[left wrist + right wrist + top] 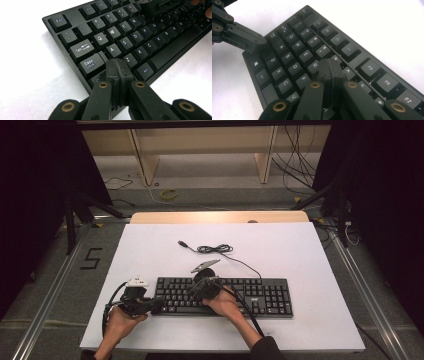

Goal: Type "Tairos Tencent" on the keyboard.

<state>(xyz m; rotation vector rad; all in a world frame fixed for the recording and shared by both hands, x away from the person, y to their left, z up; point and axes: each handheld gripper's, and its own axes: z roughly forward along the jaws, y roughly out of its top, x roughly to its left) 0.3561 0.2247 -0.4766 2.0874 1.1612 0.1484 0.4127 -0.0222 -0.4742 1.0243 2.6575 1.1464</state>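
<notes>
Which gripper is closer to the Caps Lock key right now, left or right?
Left. The left gripper, jaws shut, sits at the keyboard's left end right beside the Caps Lock key. The right gripper, also shut, sits farther along, over the T and G keys.

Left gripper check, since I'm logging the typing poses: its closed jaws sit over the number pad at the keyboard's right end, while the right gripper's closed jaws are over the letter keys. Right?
Not quite. The left gripper sits at the left end of the keyboard, by Caps Lock, as the left gripper view shows. The right gripper is over the letter keys, jaws closed.
</notes>
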